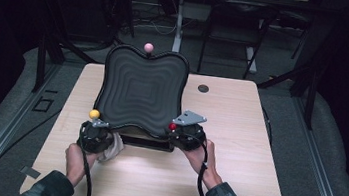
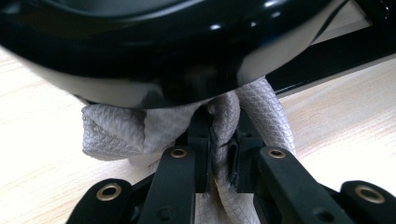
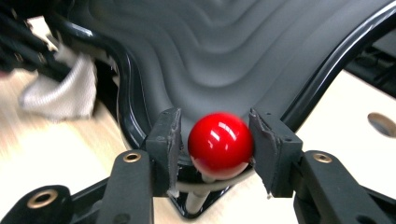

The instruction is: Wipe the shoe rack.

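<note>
From the high view, I have the black wavy tray lying on the worktop, its near edge propped on a dark base, so I judge the near corners are where both hands can work it. My left gripper sits at the near left corner with the grey cloth bunched beside it, and my right gripper sits at the near right corner by the red ball; a yellow ball and a pink ball mark other corners. In the left gripper view, the jaws are pinched tight on a fold of the cloth, pressed up under the tray's glossy rim, which looks to me like wiping that edge. In the right gripper view, the jaws stand narrowly apart either side of the red ball, with a sliver of gap on the left, so I read it as loosely steadying the tray rather than clamping.
</note>
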`<act>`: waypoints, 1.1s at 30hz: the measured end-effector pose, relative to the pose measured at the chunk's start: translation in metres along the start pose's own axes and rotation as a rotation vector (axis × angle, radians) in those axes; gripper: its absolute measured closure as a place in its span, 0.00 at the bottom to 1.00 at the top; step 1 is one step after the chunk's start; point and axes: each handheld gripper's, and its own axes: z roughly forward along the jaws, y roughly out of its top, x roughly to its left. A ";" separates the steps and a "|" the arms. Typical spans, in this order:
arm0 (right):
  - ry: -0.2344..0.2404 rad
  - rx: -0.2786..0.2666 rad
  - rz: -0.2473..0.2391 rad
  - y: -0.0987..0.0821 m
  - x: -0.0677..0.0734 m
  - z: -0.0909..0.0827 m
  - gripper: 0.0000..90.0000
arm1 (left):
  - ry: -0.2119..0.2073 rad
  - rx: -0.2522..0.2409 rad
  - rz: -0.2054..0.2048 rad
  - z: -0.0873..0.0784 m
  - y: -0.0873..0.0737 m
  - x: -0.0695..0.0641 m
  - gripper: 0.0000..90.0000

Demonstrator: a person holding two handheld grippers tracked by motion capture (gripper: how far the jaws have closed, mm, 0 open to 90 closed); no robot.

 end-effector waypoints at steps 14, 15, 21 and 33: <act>-0.007 -0.003 0.016 0.000 -0.001 0.000 0.66 | 0.029 -0.002 -0.044 0.014 -0.004 -0.011 0.91; -0.008 -0.003 0.017 0.000 -0.001 0.000 0.66 | 0.032 -0.003 -0.044 0.014 -0.005 -0.012 0.91; -0.008 -0.003 0.018 0.000 -0.001 0.000 0.66 | 0.027 -0.011 -0.052 0.016 -0.006 -0.018 0.91; -0.011 -0.002 0.017 0.000 -0.001 0.000 0.66 | -0.004 -0.027 -0.028 0.023 -0.003 -0.040 0.91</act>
